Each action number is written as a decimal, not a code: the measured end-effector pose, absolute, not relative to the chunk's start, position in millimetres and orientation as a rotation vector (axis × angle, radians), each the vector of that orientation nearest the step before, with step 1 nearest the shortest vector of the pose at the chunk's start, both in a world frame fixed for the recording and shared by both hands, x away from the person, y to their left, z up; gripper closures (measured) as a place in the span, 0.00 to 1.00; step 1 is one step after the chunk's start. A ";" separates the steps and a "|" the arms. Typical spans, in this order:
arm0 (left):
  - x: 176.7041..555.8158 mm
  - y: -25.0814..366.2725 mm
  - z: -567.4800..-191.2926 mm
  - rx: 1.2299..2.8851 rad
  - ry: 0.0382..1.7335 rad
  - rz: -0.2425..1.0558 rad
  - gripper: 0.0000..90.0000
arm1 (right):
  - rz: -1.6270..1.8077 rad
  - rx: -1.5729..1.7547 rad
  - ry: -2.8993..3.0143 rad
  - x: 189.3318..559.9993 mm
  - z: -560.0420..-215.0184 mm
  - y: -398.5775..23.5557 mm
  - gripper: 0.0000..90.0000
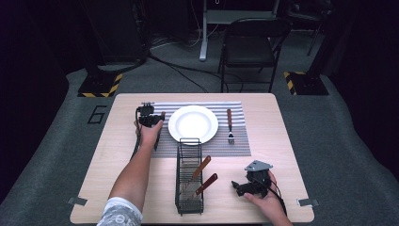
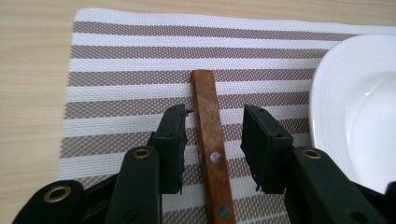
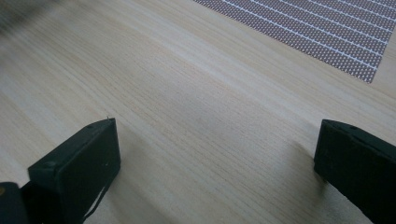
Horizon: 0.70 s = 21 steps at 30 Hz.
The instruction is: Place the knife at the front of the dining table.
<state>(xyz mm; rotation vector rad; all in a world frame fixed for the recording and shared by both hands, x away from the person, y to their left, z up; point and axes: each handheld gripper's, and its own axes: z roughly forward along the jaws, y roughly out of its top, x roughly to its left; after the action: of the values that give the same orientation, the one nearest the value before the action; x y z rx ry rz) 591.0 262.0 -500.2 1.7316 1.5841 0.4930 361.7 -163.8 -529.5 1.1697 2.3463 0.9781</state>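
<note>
Plainly, left hand-held gripper [image 2: 212, 140] parted around wooden-handled utensil [image 2: 209, 140] (untouched), right hand-held gripper [image 3: 215, 163] wide.

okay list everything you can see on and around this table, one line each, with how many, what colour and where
placemat: one, brown and white stripes, far middle of the table.
plate: one, white, centre of the placemat.
fork: one, wooden handle, on the placemat right of the plate.
wooden-handled utensil: one, brown handle with rivets, flat on the placemat left of the plate, between the left gripper's jaws, pads clear of it.
wire rack: one, black, near middle of the table, with two wooden-handled utensils in it.
table: one, light wood.
folding chair: one, black, beyond the table.
left gripper: one, black, open over the utensil handle.
right gripper: one, black, wide open on bare table, near right.
</note>
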 end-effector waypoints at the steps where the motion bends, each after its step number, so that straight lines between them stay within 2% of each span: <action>1: 588.4 265.2 -499.3 1.712 1.577 0.483 0.67 | 0.978 1.170 2.347 361.6 -529.5 -163.8 0.00; 8: 564.0 273.4 -503.2 1.700 1.558 0.459 0.69 | 0.978 1.169 2.347 361.6 -529.5 -163.8 0.00; 15: 543.0 263.2 -515.5 1.839 1.511 0.494 0.68 | 0.978 1.169 2.346 361.6 -529.5 -163.8 0.00; 21: 539.9 260.0 -518.1 1.810 1.525 0.520 0.68 | 0.978 1.170 2.346 361.6 -529.5 -163.8 0.00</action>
<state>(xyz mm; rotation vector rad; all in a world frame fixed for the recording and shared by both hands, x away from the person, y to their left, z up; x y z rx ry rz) 539.9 260.0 -518.1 1.8095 1.5254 0.5204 361.6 -163.8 -529.5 1.1697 2.3463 0.9784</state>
